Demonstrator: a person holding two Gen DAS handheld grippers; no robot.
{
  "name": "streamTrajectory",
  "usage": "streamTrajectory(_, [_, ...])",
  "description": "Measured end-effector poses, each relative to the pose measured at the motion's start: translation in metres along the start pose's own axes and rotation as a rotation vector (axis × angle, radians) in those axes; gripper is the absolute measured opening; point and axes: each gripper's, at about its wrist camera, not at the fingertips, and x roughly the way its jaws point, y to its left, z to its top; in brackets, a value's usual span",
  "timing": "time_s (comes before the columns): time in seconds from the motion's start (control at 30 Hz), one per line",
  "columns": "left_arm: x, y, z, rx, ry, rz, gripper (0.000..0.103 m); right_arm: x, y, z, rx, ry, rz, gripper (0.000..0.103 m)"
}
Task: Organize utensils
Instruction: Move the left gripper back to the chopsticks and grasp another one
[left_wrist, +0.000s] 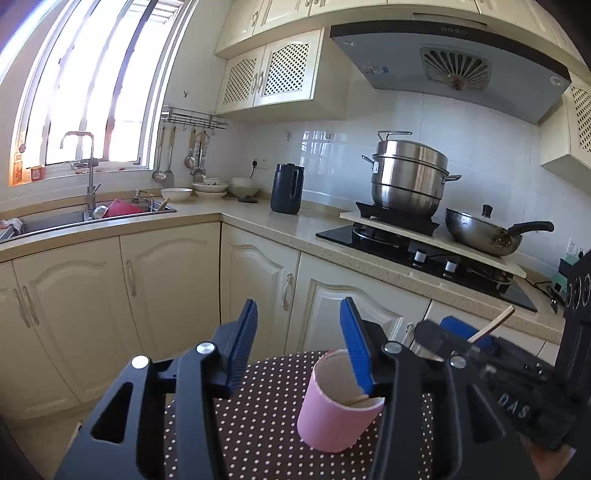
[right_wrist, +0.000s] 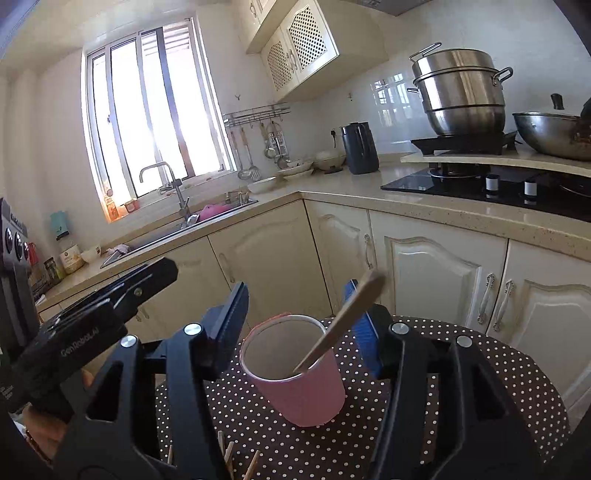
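The pink cup stands on the dotted desk, right between the right gripper fingers, which are spread wide and hold nothing. One wooden stick leans inside the cup, with its top poking out past the far right finger. More sticks lie on the desk below the fingers, close to the camera.

The left gripper is spread wide too and holds nothing. In its view the cup sits just under its right finger, very near it or maybe touching; I cannot tell which.

What could go wrong? The cup looks light, like paper. If a finger bumps it, it could tip over and the stick would fall out. The leaning stick makes the cup heavier on one side, so a small push may be enough. The two grippers are close together, so they could knock each other. The sticks on the desk are thin and flat, so fingers may slip off them or push them away.
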Motion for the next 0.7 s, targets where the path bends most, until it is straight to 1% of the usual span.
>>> streamTrajectory(0.1, [-0.026,0.006,-0.003,0.005,0.028,0.017,0.052,-0.02,0.003,0.008,0.006,-0.016,-0.014,0.06])
streamTrajectory(0.2, [-0.05,0.013,-0.008,-0.002,0.065,0.023,0.053,-0.042,0.006,0.016,0.011,-0.037,-0.039,0.062])
streamTrajectory(0.27, [-0.064,0.016,-0.013,-0.007,0.11,0.043,0.053,-0.056,0.007,0.017,0.017,-0.032,-0.046,0.062])
streamTrajectory(0.43, [-0.088,0.017,-0.039,-0.01,0.238,0.036,0.053,-0.087,0.012,0.004,0.005,0.016,-0.048,0.062])
streamTrajectory(0.5, [-0.09,0.015,-0.052,0.0,0.293,0.029,0.053,-0.095,0.016,-0.008,-0.009,0.061,-0.038,0.062])
streamTrajectory(0.53, [-0.089,0.013,-0.062,0.008,0.335,0.026,0.053,-0.097,0.017,-0.014,-0.014,0.087,-0.036,0.062])
streamTrajectory(0.6, [-0.086,0.01,-0.079,0.019,0.412,0.03,0.053,-0.096,0.02,-0.03,-0.033,0.178,-0.027,0.062])
streamTrajectory(0.63, [-0.083,0.009,-0.091,0.027,0.461,0.043,0.053,-0.095,0.022,-0.037,-0.042,0.217,-0.023,0.062])
streamTrajectory(0.7, [-0.079,0.008,-0.109,0.028,0.535,0.067,0.053,-0.089,0.023,-0.056,-0.061,0.315,-0.021,0.062])
